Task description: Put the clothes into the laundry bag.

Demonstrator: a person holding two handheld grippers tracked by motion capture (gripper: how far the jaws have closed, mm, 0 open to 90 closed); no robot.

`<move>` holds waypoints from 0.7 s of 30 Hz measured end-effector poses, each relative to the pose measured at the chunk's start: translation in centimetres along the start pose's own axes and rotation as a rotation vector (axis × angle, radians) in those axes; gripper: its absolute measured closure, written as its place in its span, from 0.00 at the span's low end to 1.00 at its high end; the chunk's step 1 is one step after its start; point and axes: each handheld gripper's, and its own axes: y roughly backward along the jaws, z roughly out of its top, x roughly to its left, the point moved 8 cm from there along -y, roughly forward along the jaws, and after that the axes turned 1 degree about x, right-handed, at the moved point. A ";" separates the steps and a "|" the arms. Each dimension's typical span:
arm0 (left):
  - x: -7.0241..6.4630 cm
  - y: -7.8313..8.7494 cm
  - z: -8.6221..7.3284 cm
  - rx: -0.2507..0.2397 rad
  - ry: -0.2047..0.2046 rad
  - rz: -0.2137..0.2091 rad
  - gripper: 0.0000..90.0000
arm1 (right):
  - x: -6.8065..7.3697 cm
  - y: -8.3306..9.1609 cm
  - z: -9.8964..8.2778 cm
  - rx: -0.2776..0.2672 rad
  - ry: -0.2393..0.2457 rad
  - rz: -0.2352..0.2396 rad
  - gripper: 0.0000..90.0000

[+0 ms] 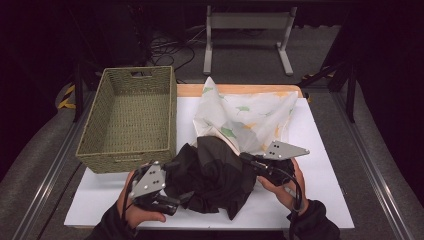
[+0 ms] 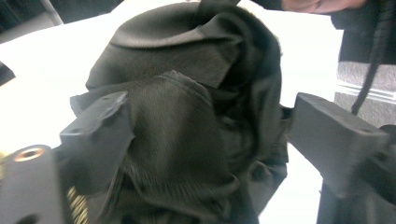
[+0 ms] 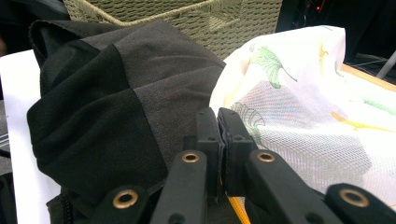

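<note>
Your right gripper (image 1: 248,159) holds its fingers pinched together on the edge of the white mesh bag (image 1: 250,117), probably to keep its mouth up while the black garment (image 1: 212,175) lies half inside it on the worktop (image 1: 320,145). Your left gripper (image 1: 172,202) has its fingers wide, with the garment between them but not pressed. The woven basket (image 1: 130,117) stands just beside the pile at the left, and only the loose folds of the garment stand in your way.

a green woven basket (image 1: 131,117) sits at the table's (image 1: 320,165) left; a metal stand (image 1: 248,35) stands behind.
</note>
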 end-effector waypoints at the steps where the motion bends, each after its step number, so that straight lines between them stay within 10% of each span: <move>1: 0.0 0.0 0.0 0.000 0.000 0.000 0.13 | 0.0 0.0 0.0 0.000 0.000 0.000 0.98; 10: 0.4 -9.7 -1.1 0.189 -0.011 -0.098 0.05 | -0.2 0.0 -0.1 -0.001 -0.003 0.000 0.98; 21: 0.9 -12.3 -3.6 0.281 0.049 -0.092 0.16 | -0.7 -0.2 -1.1 0.025 -0.007 -0.007 0.98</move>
